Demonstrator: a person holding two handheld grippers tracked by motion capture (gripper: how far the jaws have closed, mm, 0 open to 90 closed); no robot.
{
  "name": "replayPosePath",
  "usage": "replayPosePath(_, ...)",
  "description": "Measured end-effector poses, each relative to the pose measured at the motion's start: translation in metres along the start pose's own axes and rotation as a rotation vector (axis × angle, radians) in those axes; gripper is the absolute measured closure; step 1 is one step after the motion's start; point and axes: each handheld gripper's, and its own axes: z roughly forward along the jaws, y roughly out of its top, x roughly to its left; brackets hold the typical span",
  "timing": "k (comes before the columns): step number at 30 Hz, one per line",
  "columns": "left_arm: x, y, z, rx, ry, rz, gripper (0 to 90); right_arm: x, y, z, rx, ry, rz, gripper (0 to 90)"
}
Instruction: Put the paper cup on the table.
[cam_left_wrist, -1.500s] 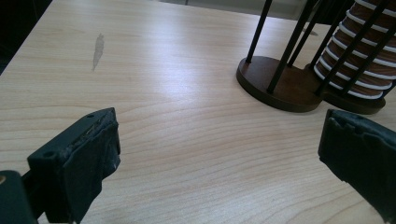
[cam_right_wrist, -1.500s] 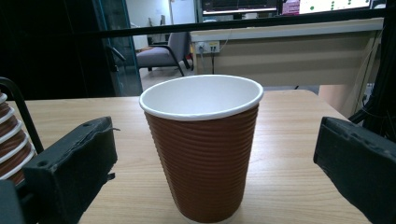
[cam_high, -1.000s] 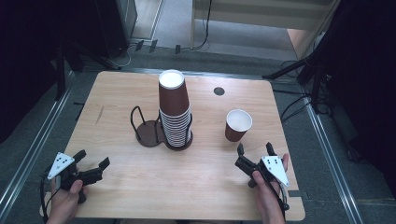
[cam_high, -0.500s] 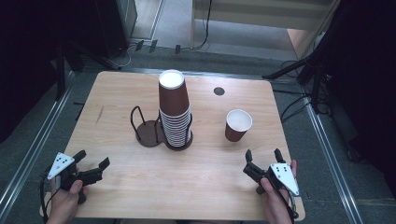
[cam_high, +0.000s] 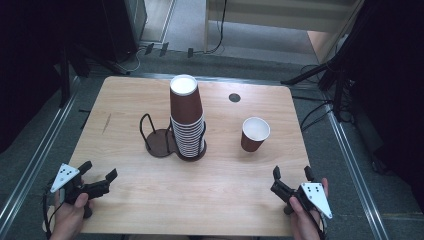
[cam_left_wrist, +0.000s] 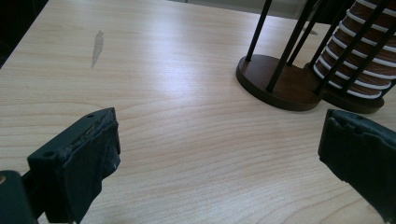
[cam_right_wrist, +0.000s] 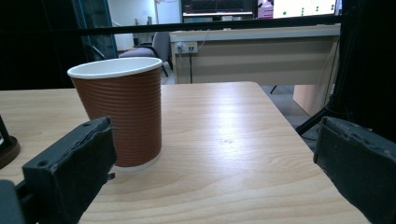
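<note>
High view: the right tool (cam_high: 292, 181) has drawn back toward the near right corner of the counter (cam_high: 120, 107) over the last second. The left tool (cam_high: 95, 182) has stayed put at the near left. Judgement: no grasp is under way; the right side looks to be resetting or lining up.

Count: one loose cup (cam_high: 255, 134) upright, right of centre. One stack of cups (cam_high: 186, 117), upside down, in a two-bay wire holder (cam_high: 160, 142); the left bay is empty. One dark hole (cam_high: 234, 97) near the far edge.

Left gripper view: jaws spread wide, nothing between them; the holder base (cam_left_wrist: 275, 84) sits ahead to the right.

Right gripper view: jaws wide apart and empty; the cup (cam_right_wrist: 119, 114) stands just ahead, beyond the left jaw, untouched.
</note>
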Motion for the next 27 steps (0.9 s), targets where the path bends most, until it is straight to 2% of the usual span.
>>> replayPosePath(27, 0.000, 0.000, 0.000, 0.003, 0.006, 0.001, 0.0, -0.032, -0.007, -0.029, 0.012, -0.022, -0.024, 0.0)
